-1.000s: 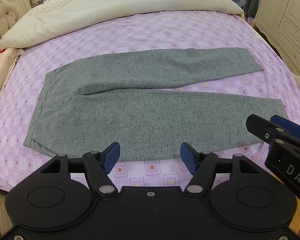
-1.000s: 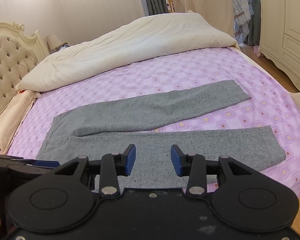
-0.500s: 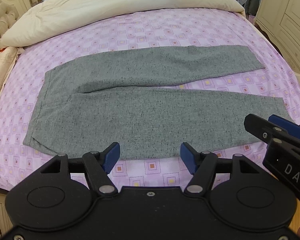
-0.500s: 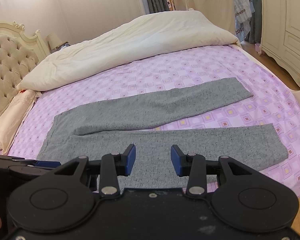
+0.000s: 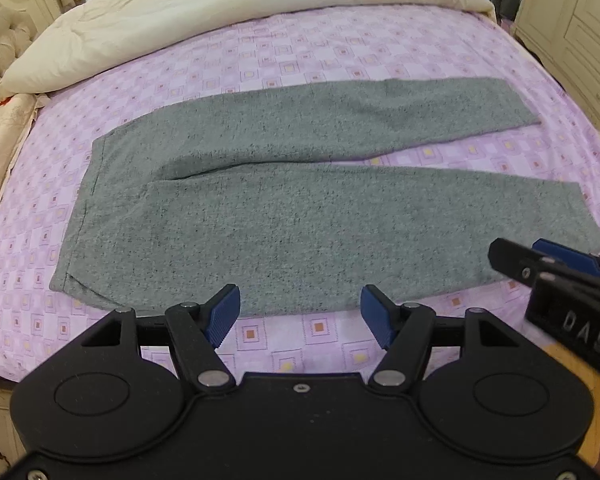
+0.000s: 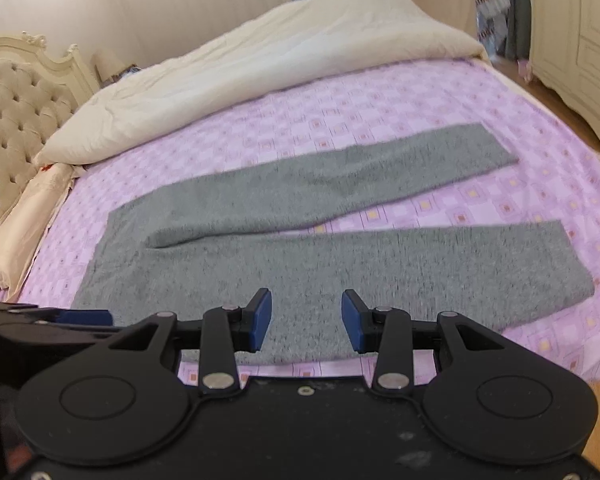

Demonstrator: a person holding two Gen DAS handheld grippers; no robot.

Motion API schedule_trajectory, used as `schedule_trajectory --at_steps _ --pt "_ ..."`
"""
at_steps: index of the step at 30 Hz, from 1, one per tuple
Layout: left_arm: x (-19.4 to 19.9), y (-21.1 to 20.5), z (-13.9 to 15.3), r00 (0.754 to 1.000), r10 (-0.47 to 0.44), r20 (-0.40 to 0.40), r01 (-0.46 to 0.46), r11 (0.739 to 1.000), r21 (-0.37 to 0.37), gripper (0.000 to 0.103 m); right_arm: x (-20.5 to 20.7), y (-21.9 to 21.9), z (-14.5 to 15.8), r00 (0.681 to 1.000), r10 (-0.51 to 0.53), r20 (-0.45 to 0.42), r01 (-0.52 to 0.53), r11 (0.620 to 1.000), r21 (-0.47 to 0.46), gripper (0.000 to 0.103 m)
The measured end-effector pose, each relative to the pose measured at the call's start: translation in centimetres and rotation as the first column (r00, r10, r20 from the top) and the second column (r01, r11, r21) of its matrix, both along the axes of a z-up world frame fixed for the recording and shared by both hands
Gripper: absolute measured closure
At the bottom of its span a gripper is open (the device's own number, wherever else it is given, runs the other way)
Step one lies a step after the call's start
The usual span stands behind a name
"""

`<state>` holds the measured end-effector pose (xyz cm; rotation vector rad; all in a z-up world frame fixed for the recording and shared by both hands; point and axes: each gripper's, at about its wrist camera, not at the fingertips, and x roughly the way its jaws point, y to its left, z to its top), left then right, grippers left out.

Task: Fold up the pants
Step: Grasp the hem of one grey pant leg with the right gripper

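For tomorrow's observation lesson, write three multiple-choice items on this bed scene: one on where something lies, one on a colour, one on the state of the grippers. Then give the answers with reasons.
1. Where does the waistband of the pants lie?
A. toward the headboard
B. toward the wardrobe
C. under the duvet

2. What colour is the sheet?
A. plain white
B. lilac with squares
C. green stripes

3. How are the left gripper and right gripper?
A. both open, holding nothing
B. both shut on cloth
C. one holds a leg

Answers: A, the legs run away from the headboard; B, the pattern shows around the pants; A, gaps show between the blue pads.
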<state>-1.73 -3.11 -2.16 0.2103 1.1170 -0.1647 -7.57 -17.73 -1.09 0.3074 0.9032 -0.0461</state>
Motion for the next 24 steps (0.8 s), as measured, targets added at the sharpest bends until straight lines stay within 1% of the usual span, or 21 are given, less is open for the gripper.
schedule_trajectory --at_steps 4,7,9,14,17,19,20,22,24 --pt "1.6 0.0 -1.1 0.999 -0.019 -0.030 0.019 1.000 -0.001 0.035 1.0 -1.0 -1.5 0.998 -0.042 -0.047 0.043 0.999 0.005 0.061" --pt "3.4 -0.8 -2.6 0.997 -0.064 -0.049 0.065 0.998 0.018 0.035 1.9 -2.7 -2.7 0.991 -0.103 -0.083 0.104 0.995 0.003 0.061" --pt "4.7 -1.7 -4.0 0.991 -0.115 -0.066 0.117 0.993 0.025 0.035 2.4 -4.2 -3.6 0.982 -0.153 -0.107 0.151 0.988 -0.029 0.061" --pt "7.7 -4.4 -6.6 0.970 -0.228 -0.084 0.231 0.972 0.033 0.035 3.3 -8.8 -5.5 0.949 -0.269 -0.164 0.244 0.957 -0.157 0.061" --pt "9.2 -5.8 -7.6 0.961 -0.257 -0.099 0.259 0.966 0.008 0.035 3.5 -12.2 -6.5 0.919 -0.346 -0.187 0.306 0.928 -0.215 0.061" --pt "10.1 -6.7 -8.3 0.953 -0.276 -0.128 0.280 0.960 0.011 0.036 3.5 -14.5 -7.1 0.896 -0.399 -0.196 0.347 0.903 -0.253 0.061" --pt "10.4 -7.0 -8.5 0.949 -0.284 -0.134 0.288 0.957 0.014 0.036 3.4 -15.8 -7.3 0.886 -0.419 -0.200 0.365 0.895 -0.257 0.061" --pt "10.7 -7.7 -8.4 0.949 -0.291 -0.125 0.295 0.955 0.012 0.036 3.8 -17.9 -7.8 0.883 -0.424 -0.201 0.370 0.893 -0.256 0.061" --pt "11.1 -8.4 -8.3 0.952 -0.283 -0.120 0.287 0.958 0.013 0.036 4.5 -19.6 -8.2 0.888 -0.416 -0.196 0.356 0.892 -0.279 0.061"
